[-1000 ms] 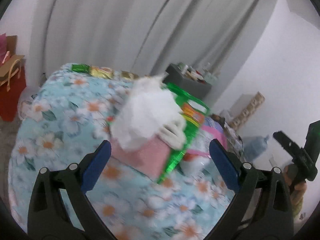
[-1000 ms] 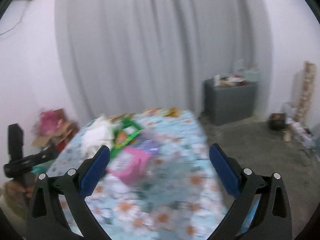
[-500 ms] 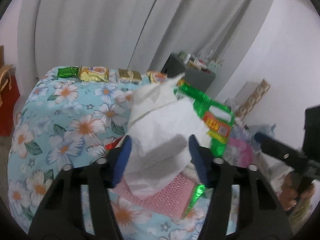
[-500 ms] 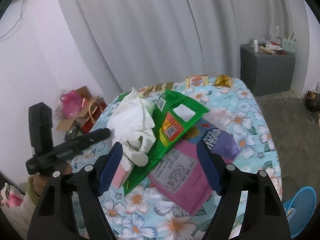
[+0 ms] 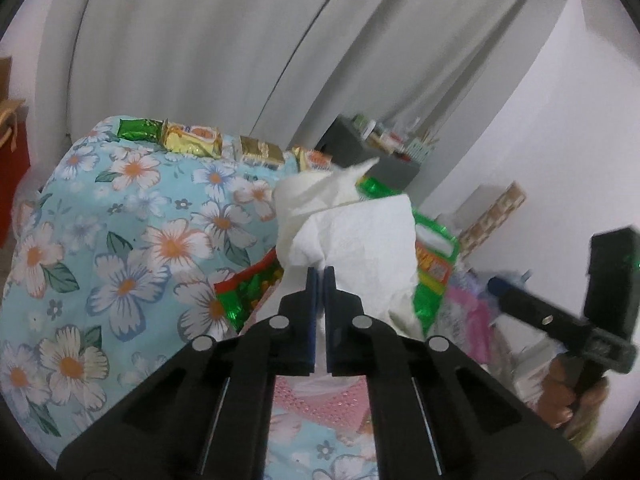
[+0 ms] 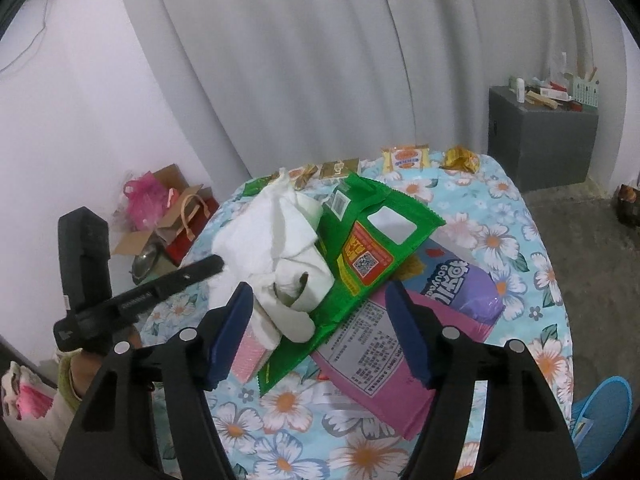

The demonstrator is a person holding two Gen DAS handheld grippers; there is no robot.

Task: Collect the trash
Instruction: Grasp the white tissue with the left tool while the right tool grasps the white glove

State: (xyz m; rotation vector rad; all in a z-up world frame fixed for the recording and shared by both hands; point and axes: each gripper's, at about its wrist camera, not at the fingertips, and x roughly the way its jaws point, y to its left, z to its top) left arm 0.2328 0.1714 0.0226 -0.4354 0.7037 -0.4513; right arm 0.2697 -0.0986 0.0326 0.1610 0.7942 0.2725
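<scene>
Trash heaped near the middle of the flowered tablecloth (image 6: 516,240), gathered in one pile, likely so both tools can take it together. On top, crumpled white tissue (image 5: 360,236); beneath and beside it, a green wrapper (image 6: 372,240) leaning across a pink packet (image 6: 372,356) and a purple packet (image 6: 464,280), with a small pink block under the tissue.

Left gripper (image 5: 319,280) pressed together on a fold of the tissue, blue pads nearly meeting, only thin paper between them. Pinched low on the wad, probably because the loose paper gives no firmer hold elsewhere.

Right gripper (image 6: 320,308) partly spread, jaws just been closing, straddling the lower end of the tissue and the near edge of the green wrapper. Pads not clearly pressing on either; no grip made yet, by the look of it. Placed there, it seems, to catch the wrapper from the opposite side while the left takes the paper.

Along the far edge of the table, a row of small snack packets (image 5: 192,142), well apart from the pile and untouched. Collection judged at an early stage: first pinch made, nothing lifted clear.
</scene>
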